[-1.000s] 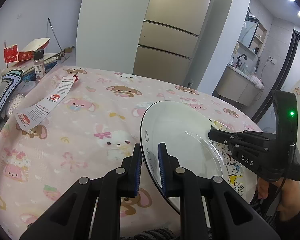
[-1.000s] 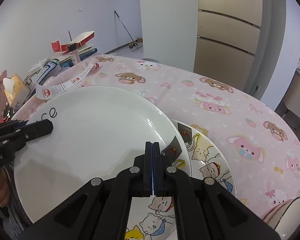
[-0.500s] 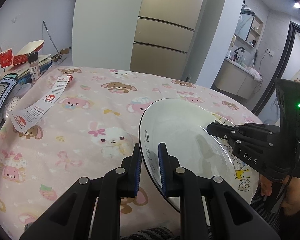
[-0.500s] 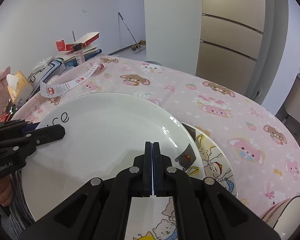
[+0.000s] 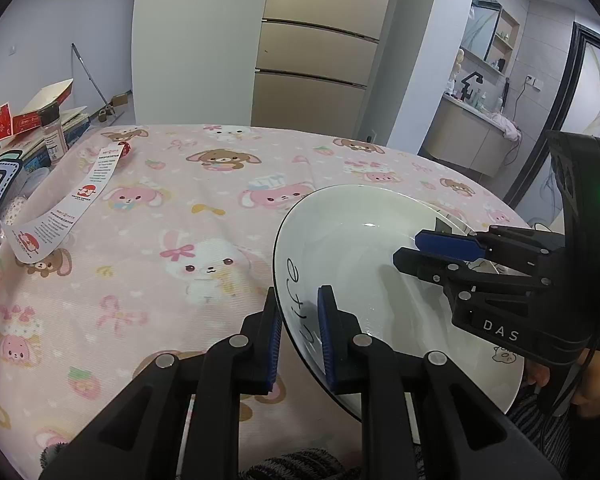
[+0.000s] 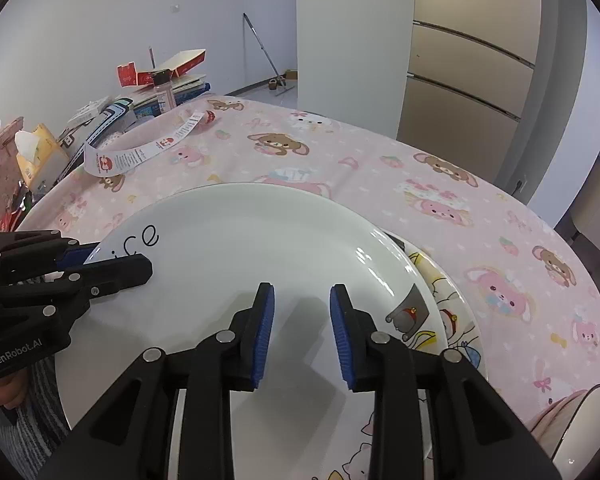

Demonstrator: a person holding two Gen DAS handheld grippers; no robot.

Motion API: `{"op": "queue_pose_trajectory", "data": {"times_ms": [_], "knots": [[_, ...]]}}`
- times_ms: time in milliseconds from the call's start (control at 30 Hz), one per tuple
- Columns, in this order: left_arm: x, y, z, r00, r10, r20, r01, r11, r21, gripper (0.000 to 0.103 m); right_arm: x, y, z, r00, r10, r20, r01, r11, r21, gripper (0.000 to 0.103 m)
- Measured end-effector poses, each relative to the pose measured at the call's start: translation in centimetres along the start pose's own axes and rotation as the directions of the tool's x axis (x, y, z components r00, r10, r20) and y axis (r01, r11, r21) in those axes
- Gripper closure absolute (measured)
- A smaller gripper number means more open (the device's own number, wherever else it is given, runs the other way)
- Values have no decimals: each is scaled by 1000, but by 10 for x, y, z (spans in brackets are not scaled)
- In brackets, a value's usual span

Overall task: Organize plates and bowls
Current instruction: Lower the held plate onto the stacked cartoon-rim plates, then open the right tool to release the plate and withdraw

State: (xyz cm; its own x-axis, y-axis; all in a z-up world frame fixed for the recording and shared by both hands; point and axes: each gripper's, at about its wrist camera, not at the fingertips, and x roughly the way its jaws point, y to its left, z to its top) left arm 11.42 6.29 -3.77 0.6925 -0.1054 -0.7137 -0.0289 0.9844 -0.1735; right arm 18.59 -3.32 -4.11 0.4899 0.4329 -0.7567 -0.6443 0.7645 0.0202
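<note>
Step in hand, by my reading: stacking the plain white round ceramic plate with black script lettering (image 6: 252, 280) onto the round cartoon-cat printed plate (image 6: 444, 320) lying on the pink animal-print tablecloth (image 5: 180, 208). The left gripper (image 5: 298, 320) is clenched on the white plate's near-left rim, one blue pad above the lettering and one beneath the edge; seen from the left wrist the plate sits tilted, its held side raised, its far side overlapping the cat plate. The right gripper (image 6: 302, 324) is letting go: its jaws are opening, the blue pads stand apart with only the plate's face showing between them, and nothing is pinched there. From the left wrist the right gripper's tips hover just above the plate's right half; whether the lower finger touches the glaze I cannot tell. The white plate covers most of the cat plate, whose right edge alone shows. A pink-sided bowl with a white inside (image 6: 576, 424) sits at the table's right, well apart from both claws. Next move, judged: lower the left side until the plate seats flat and centred, then release; the glazed rim could slide sideways if dropped early.
</note>
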Motion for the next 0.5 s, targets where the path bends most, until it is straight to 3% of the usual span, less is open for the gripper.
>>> {"op": "queue_pose_trajectory", "data": {"times_ms": [167,500], "knots": [[1,-2,-1,1000,-6,-7,6,1000,9,83,-2,1,-1,1000,13,1,-13,1000,-2,64],[6,-11,-3,999,-20,-39,22,998,59,81,-12,-1,-2,999,36,17,-36,999,5,24]]}}
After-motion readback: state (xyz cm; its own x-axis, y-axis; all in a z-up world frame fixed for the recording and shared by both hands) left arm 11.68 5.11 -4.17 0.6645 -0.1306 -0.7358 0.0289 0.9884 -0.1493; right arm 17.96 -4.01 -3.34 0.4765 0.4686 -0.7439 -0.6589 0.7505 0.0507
